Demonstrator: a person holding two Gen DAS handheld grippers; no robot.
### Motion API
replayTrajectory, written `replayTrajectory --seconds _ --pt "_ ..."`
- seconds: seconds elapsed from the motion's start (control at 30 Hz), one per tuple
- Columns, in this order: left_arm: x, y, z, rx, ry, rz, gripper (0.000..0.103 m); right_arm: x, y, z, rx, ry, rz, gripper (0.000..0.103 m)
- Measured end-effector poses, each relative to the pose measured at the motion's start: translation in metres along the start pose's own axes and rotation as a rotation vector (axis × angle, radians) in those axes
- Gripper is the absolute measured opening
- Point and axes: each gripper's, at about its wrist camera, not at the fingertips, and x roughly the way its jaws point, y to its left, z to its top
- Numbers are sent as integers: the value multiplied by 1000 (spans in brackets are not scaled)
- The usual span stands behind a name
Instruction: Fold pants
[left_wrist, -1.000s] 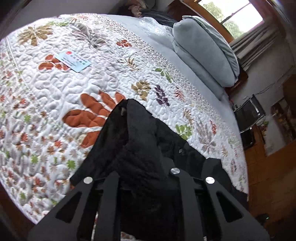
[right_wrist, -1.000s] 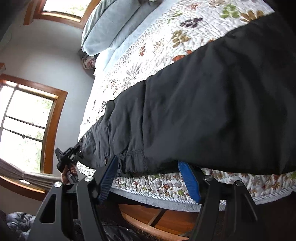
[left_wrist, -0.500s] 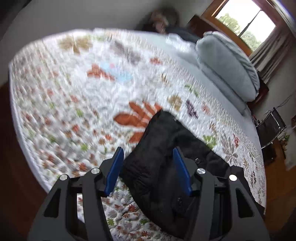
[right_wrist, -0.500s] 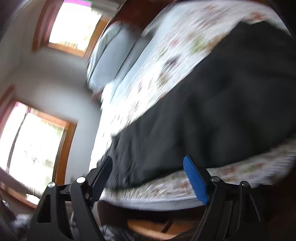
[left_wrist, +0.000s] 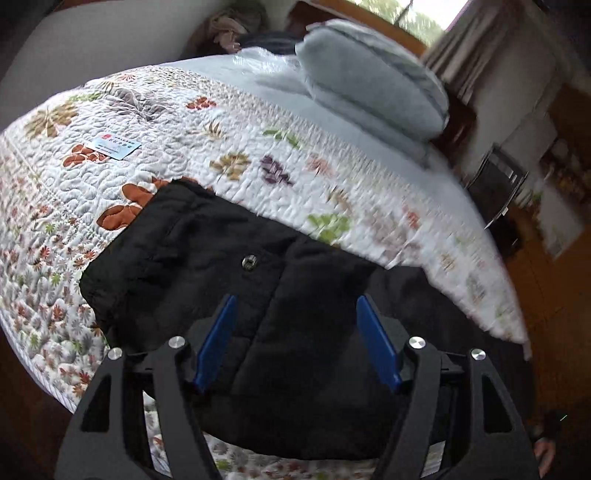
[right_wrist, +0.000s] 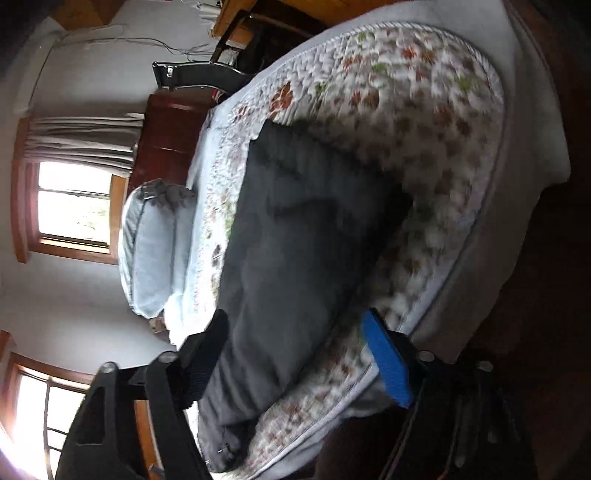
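Black padded fabric pants (left_wrist: 229, 266) lie on the white quilted bedspread with leaf print (left_wrist: 177, 122), near the bed's edge; a metal snap button (left_wrist: 249, 262) faces up on the folded end. Left gripper (left_wrist: 295, 332): jaws released, blue pads spread wide above the pants, nothing between them touching. Right gripper (right_wrist: 295, 350): jaws released, held over the long run of the pants (right_wrist: 295, 240), one blue pad beyond the garment's edge over the bedspread (right_wrist: 443, 147); this view is blurred. Two grey pillows (left_wrist: 373, 81) are stacked at the head of the bed. A pale blue card (left_wrist: 112, 146) rests on the bedspread, well apart from the pants
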Motion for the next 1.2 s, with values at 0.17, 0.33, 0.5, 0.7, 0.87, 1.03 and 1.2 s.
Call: replayTrajectory --seconds 0.17,0.33,0.5,0.7,0.87,1.03,1.2 --pt "24 7 -11 33 82 63 72 4 32 13 -148 -30 -44 10" --pt "35 14 -15 48 103 89 72 9 78 34 -275 -26 40 7" --pt "41 16 -14 27 114 98 72 43 81 60 -254 79 -144 7" --pt "43 16 -14 37 121 104 74 34 49 51 -173 114 -245 28" --pt "49 6 -16 84 130 133 83 13 31 61 -93 25 -82 55" --pt "47 8 -15 54 121 119 84 33 40 80 -133 47 -125 41" --pt "44 12 -14 18 112 95 84 69 65 98 -170 75 -148 22"
